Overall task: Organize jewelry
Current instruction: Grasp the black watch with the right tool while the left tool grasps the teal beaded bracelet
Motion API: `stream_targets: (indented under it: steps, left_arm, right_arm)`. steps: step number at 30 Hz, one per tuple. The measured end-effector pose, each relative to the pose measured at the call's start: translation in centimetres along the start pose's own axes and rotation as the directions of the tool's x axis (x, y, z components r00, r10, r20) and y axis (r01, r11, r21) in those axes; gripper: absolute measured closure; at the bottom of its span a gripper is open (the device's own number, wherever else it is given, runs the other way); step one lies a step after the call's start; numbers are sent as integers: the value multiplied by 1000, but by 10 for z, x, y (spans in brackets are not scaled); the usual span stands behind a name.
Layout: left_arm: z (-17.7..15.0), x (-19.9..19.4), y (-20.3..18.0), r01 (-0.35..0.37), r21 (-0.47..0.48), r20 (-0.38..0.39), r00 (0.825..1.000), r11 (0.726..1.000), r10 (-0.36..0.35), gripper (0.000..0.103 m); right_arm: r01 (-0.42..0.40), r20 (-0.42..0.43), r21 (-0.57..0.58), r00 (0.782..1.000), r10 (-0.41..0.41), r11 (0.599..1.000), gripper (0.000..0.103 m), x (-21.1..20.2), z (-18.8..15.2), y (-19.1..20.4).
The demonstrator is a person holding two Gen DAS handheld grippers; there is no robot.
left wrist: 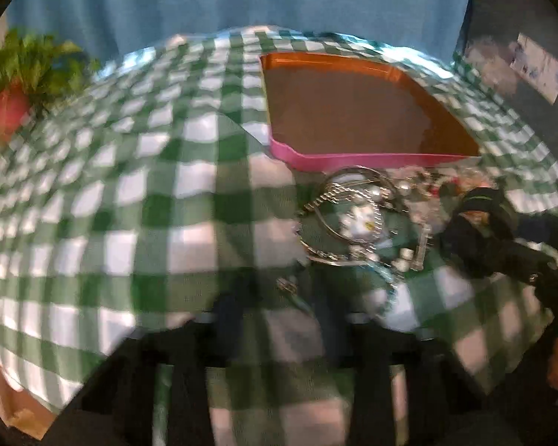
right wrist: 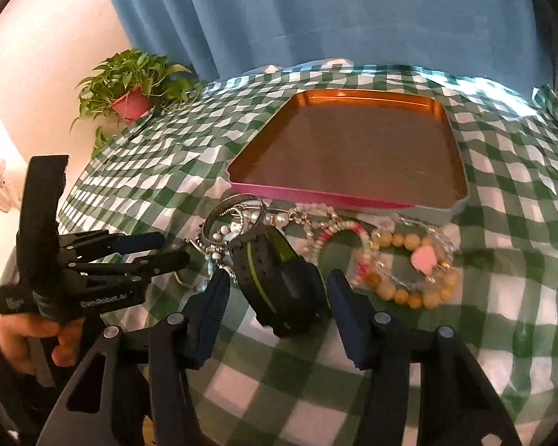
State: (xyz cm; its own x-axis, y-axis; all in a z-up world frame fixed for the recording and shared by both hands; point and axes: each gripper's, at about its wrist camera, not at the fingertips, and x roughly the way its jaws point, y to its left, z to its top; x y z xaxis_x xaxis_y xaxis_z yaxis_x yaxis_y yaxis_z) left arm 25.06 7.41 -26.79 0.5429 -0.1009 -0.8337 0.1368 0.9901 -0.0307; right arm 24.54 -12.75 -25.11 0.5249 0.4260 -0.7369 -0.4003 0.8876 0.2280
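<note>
Jewelry (right wrist: 316, 238) lies heaped on the table (right wrist: 502, 223) before the tray (right wrist: 353, 141), its black watch (right wrist: 279, 278) between the right tongs' (right wrist: 279, 293) parted fingers, nearer than the apparently slightly parted left tongs (right wrist: 175, 249).

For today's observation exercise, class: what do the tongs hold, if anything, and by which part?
Nothing. The right tongs stand open astride the black watch, not clamping it; the left tongs are empty.

Left wrist view motion-blurred; right sharper, glare upper left, fisheye-warped edges.
</note>
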Motion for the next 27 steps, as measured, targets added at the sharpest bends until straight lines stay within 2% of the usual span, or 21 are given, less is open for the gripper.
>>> stream_targets:
  steps: [2, 5, 6, 8, 13, 16, 18, 19, 20, 23, 24, 25, 26, 27]
  left_arm:
    - [1, 3, 5, 30, -32, 17, 999, 999, -29, 91]
    - [2, 1, 7, 36, -34, 4, 999, 999, -36, 91]
    - [1, 0, 8, 42, -44, 5, 999, 998, -42, 91]
    - [-4, -1, 8, 49, -54, 1, 999, 997, -49, 91]
    - [-10, -5, -2, 6, -34, 10, 1000, 999, -6, 91]
    - [-10, -5, -4, 15, -21, -6, 1000, 1000, -16, 86]
    - [-8, -6, -7, 8, -12, -26, 1000, 1000, -9, 66]
    - [-7, -6, -7, -6, -17, -31, 999, 1000, 6, 38]
    - [-7, -6, -5, -21, -23, -35, 999, 1000, 20, 19]
    - [-10, -1, -5, -36, -5, -53, 998, 999, 36, 19]
    - [-11, -2, -5, -36, -4, -43, 998, 999, 36, 22]
    - [-11, -3, -5, -28, -5, -36, 999, 1000, 27, 36]
    - [-9, -4, -6, -1, -6, -32, 999, 1000, 1, 57]
    - [-8, -6, -7, -3, 2, -25, 1000, 1000, 3, 74]
  right_arm:
    - [12, -7, -8, 1000, -12, 1000, 52, 5, 0, 0]
    - [37, -14, -2, 999, -37, 999, 75, 8, -3, -2]
    - [36, -8, 4, 999, -36, 999, 78, 7, -5, -3]
    - [33, 13, 14, 999, -33, 999, 79, 2, -11, -6]
    - [47, 41, 21, 998, -48, 999, 79, -3, -18, -8]
    - [50, 48, 28, 998, -52, 998, 79, -4, -15, -10]
    - [60, 56, 31, 996, -62, 998, 79, -4, -13, -11]
    - [61, 59, 32, 996, -63, 998, 79, -5, -13, -12]
    - [65, 60, 33, 996, -66, 997, 79, -5, -13, -13]
    - [79, 68, 32, 994, -81, 996, 79, -6, -12, -14]
    - [85, 73, 28, 994, -87, 996, 78, -6, -12, -14]
    - [87, 73, 26, 993, -89, 996, 78, -6, -12, -14]
    - [88, 72, 24, 993, -90, 996, 77, -5, -11, -14]
    - [86, 69, 23, 994, -87, 996, 76, -3, -11, -13]
